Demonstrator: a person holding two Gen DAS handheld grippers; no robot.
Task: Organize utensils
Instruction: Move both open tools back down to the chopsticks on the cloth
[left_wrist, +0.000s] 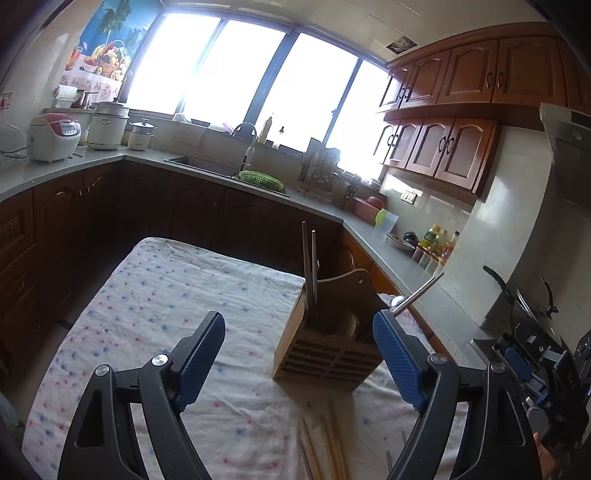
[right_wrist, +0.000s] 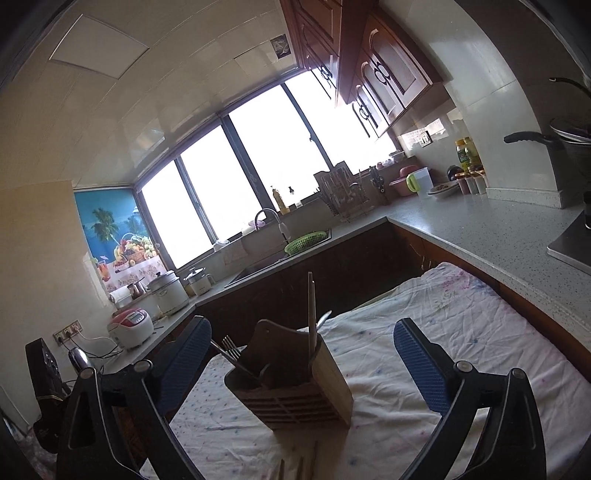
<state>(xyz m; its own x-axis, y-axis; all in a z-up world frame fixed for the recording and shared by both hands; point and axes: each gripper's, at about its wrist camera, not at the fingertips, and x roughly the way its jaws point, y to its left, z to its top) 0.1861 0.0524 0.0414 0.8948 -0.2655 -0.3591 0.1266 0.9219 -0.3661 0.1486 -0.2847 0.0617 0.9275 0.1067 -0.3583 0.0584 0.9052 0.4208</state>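
Both grippers' fingers (left_wrist: 397, 354) (right_wrist: 419, 369) gape empty before wooden holder (left_wrist: 325, 354) holding chopsticks (left_wrist: 309, 273), fork (right_wrist: 231, 349)

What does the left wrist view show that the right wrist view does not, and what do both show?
Only the left wrist view shows the range hood and the other tool at its right edge. Only the right wrist view shows a fork leaning in the wooden utensil holder and a white ceiling panel. Both show that holder with upright chopsticks, loose chopsticks on the cloth, and the green basket by the sink.
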